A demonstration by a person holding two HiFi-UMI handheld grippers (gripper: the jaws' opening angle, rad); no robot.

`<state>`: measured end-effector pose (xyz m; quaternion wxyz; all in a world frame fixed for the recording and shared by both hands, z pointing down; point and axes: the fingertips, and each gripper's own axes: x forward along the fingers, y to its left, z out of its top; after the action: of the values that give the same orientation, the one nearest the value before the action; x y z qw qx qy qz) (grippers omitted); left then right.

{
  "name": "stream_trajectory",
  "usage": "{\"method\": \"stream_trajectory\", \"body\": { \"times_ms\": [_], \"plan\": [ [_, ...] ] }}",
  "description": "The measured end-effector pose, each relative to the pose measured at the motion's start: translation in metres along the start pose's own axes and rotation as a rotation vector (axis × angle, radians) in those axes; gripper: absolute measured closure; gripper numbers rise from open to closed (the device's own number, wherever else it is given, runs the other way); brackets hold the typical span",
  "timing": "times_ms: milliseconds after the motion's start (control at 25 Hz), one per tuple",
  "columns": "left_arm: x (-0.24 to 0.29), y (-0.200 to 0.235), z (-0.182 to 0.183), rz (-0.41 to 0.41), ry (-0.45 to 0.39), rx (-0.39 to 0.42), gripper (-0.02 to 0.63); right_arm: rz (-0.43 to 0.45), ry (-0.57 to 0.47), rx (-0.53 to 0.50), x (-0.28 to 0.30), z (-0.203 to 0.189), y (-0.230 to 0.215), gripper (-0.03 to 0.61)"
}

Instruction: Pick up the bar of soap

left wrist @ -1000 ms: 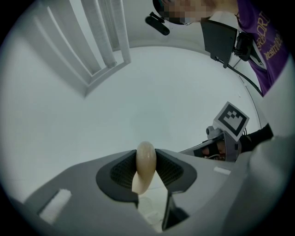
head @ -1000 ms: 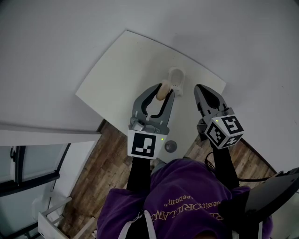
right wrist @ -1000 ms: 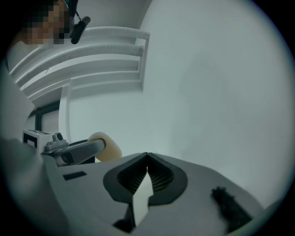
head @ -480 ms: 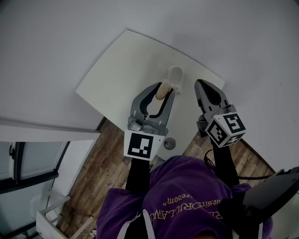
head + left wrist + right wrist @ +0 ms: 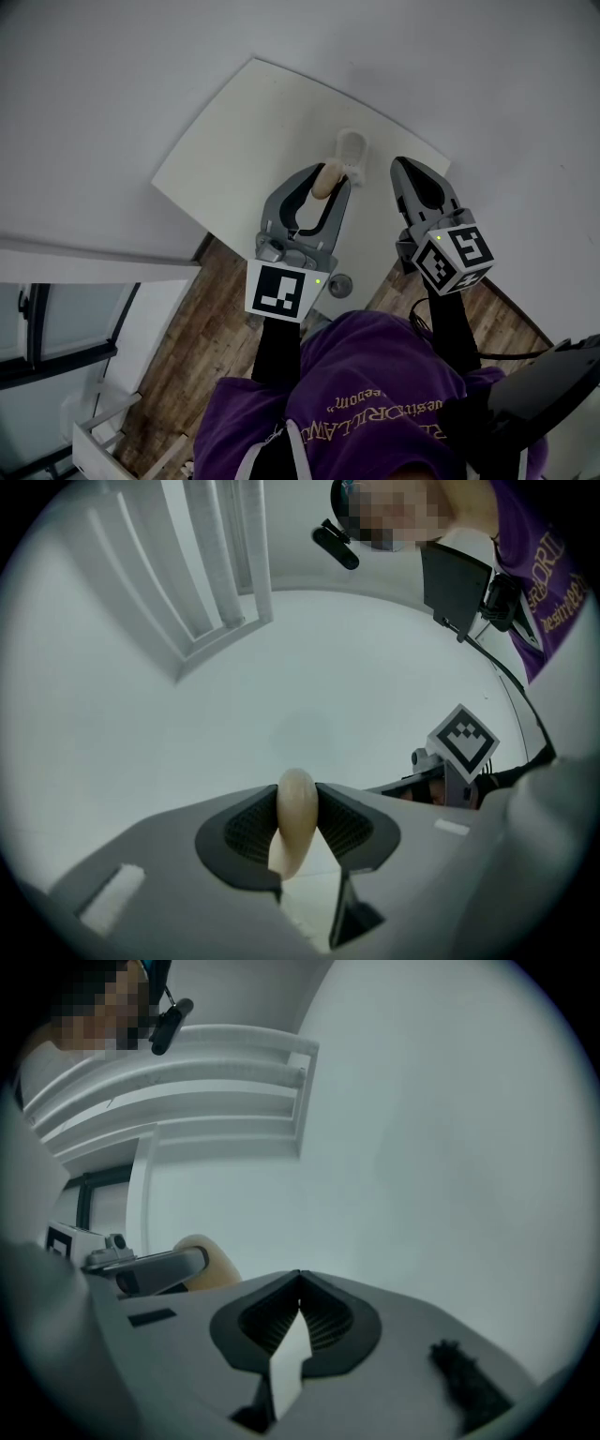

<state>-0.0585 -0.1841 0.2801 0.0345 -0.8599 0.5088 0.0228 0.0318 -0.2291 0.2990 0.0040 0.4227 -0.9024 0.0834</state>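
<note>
Soap bar (image 5: 294, 808): pale cream, oval, clamped between the pads of the left tongs (image 5: 327, 185). In the left gripper view it stands on edge, its narrow rim toward the camera and its flat faces pressed by the ribbed pads on either side. Rounded top sits just above the pad line; lower part runs down into the gap between the two arms.

Head view: long axis of the soap lies roughly in line with the left tongs. Its far end juts past the tips and points toward a small white dish (image 5: 352, 147) on the bench (image 5: 234, 141). Soap end and dish are near, and I cannot tell whether they touch. Whether the soap is clear of the bench surface cannot be judged either.

Right tongs (image 5: 299, 1283): tips together, nothing between them. They sit to the right of the dish, over the bench's near edge, apart from the soap. In the right gripper view the soap shows off to the left, beside one arm of the left tongs.

Marker cubes on both grippers face up toward the head camera.
</note>
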Motion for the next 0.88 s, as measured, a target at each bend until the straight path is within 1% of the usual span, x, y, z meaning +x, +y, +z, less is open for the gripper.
{"method": "stream_trajectory", "body": {
  "times_ms": [440,880],
  "plan": [
    [0.001,-0.0009,0.0005,-0.009,0.003,0.007,0.485,-0.008,0.008,-0.016,-0.0019,-0.0014,-0.0014,0.569],
    [0.0013,0.0001,0.0003,-0.007,0.001,0.008,0.485,0.003,0.006,-0.02,0.0004,-0.0015,-0.0006,0.569]
  ]
}}
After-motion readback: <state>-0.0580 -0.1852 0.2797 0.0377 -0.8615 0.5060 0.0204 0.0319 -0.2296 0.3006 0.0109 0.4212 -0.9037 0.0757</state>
